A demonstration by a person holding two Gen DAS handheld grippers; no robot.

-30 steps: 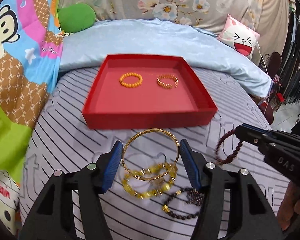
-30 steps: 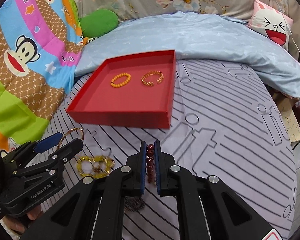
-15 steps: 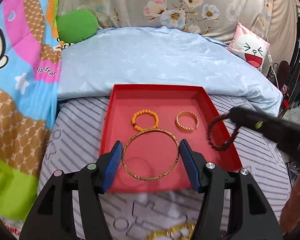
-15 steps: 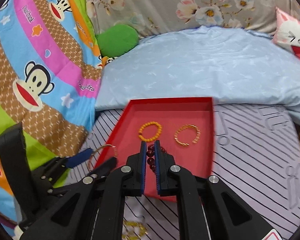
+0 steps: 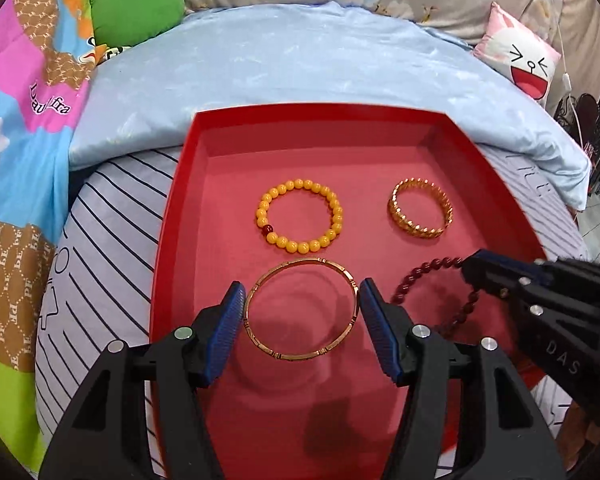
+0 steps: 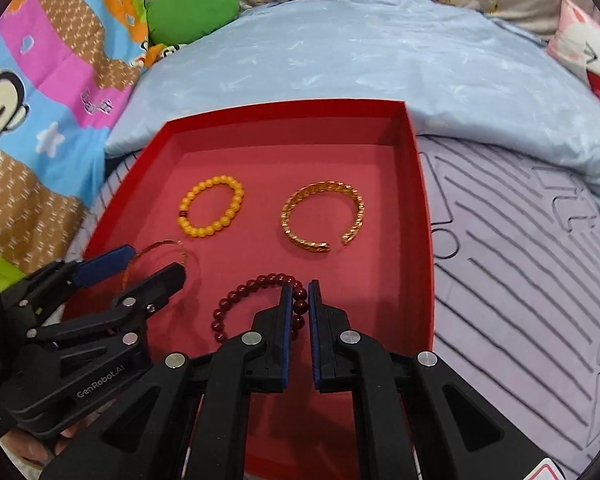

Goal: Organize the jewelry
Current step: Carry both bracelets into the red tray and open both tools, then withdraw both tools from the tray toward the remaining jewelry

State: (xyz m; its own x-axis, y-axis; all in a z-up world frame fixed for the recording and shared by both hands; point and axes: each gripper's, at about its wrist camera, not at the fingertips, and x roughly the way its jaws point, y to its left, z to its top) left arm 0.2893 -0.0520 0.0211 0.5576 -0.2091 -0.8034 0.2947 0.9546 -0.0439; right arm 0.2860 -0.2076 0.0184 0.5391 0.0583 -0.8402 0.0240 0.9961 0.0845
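A red tray (image 5: 180,184) (image 6: 420,200) lies on the striped bed cover. In it lie a yellow bead bracelet (image 5: 299,216) (image 6: 211,211) and a gold cuff (image 5: 420,214) (image 6: 322,218). My left gripper (image 5: 302,312) (image 6: 148,264) is shut on a thin gold bangle (image 5: 300,268) (image 6: 156,246), held just over the tray floor at the near left. My right gripper (image 6: 299,300) (image 5: 470,276) is shut on a dark red bead bracelet (image 6: 256,284) (image 5: 424,272), held low over the tray's near middle, right of the bangle.
A light blue quilt (image 5: 300,60) lies behind the tray. A green cushion (image 5: 136,10), a cartoon blanket (image 5: 16,120) and a pink-and-white face pillow (image 5: 520,60) surround it. Striped cover (image 6: 520,280) extends right of the tray.
Both grippers have moved forward from the bed cover to over the tray and come down low, each carrying its bracelet. The loose jewelry on the cover has dropped out of view.
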